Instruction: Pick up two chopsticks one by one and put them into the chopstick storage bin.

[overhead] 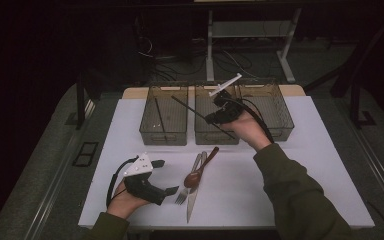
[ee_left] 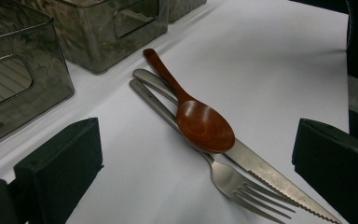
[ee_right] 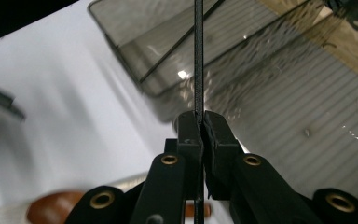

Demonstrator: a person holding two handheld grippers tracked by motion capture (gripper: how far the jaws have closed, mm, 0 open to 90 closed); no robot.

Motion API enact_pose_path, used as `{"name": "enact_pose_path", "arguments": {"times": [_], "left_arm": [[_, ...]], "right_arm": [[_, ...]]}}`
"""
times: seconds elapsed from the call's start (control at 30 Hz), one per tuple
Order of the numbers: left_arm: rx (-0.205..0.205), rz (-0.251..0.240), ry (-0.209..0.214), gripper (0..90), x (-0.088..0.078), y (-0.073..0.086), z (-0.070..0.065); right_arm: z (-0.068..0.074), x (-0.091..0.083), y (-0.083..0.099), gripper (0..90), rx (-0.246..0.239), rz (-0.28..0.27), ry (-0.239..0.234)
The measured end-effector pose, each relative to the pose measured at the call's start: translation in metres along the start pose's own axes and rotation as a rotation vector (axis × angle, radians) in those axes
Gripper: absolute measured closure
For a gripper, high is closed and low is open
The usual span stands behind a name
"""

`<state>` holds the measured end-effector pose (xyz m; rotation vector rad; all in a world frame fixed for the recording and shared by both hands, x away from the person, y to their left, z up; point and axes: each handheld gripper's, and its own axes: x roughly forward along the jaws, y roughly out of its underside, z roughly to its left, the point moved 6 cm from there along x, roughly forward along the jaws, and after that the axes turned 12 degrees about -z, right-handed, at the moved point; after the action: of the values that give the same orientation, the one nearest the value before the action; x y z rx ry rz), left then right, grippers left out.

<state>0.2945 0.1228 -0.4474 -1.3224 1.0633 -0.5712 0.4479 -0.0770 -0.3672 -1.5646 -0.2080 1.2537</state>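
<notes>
the right gripper (overhead: 219,116) has its jaws clamped on a thin black chopstick (overhead: 190,110), held slanting over the middle bin (overhead: 200,135). the left gripper (overhead: 162,177), jaws wide and empty, rests beside the wooden spoon (ee_left: 200,123), fork (ee_left: 242,186) and knife (ee_left: 279,182).

No readable text, label or number anywhere.

Wooden spoon (ee_left: 205,126), fork (ee_left: 242,186), knife (ee_left: 270,175)
</notes>
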Motion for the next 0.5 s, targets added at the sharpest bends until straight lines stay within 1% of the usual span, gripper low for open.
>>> {"name": "enact_pose_path", "arguments": {"times": [0.17,0.3,0.33,0.5], "left_arm": [[-0.002,0.0,0.005,0.7,0.0,0.0,0.0],[0.004,0.003,0.007,0.7,-0.001,0.0,0.001],[-0.008,-0.008,0.005,0.7,0.0,-0.001,0.0],[-0.012,-0.009,0.009,0.7,0.0,-0.001,0.0]], "right_arm": [[0.001,0.023,-0.017,85.1,0.011,0.006,0.013],[0.0,0.04,-0.027,85.1,0.031,0.007,0.029],[0.0,0.044,-0.029,85.1,0.036,0.011,0.034],[0.0,0.064,-0.038,85.1,0.055,0.018,0.056]]}}
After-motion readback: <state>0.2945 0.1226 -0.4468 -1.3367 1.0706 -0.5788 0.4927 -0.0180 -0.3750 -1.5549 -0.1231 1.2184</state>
